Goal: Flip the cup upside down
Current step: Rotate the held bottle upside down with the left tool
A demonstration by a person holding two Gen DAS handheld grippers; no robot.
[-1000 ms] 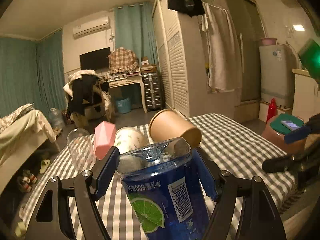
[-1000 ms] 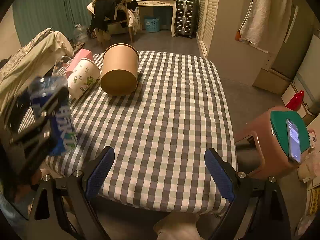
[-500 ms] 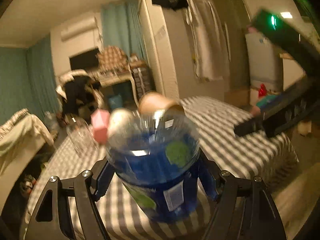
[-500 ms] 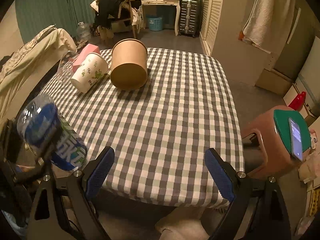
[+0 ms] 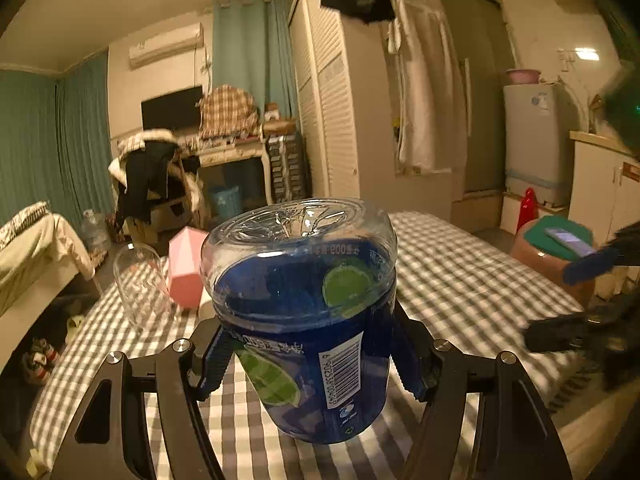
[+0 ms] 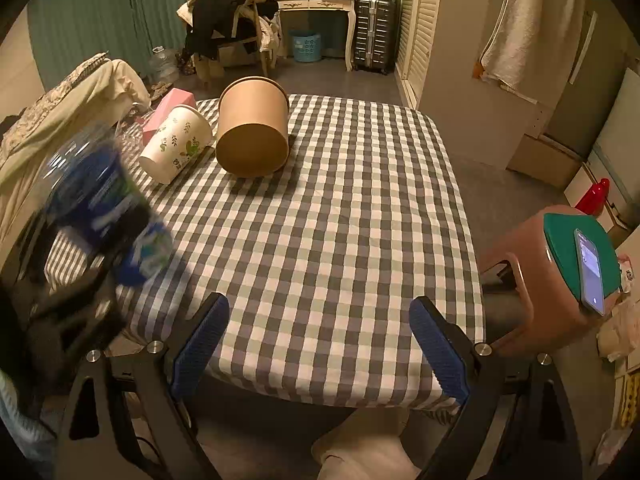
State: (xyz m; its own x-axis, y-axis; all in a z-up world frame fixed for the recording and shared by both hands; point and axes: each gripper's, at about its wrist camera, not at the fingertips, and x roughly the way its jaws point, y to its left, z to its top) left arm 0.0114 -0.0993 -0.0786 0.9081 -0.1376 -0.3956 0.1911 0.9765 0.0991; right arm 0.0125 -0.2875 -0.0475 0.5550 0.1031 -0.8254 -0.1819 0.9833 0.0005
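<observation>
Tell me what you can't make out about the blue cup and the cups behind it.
- Blue cup: open end cut off below, left wrist view; blurred in right wrist view.
- White cup: hidden behind the blue cup.
- Left gripper: pads mostly covered by the cup.

dim warm indoor light; your fisheye views bend and darken at edges. blue cup (image 6: 104, 204) smears with motion blur; ceiling glare upper left.

A brown paper bucket (image 6: 253, 128) lies on the checked tablecloth (image 6: 340, 220). Just beside it lies a leaf-printed white cup (image 6: 176, 143), a pink box (image 6: 168, 110) behind
</observation>
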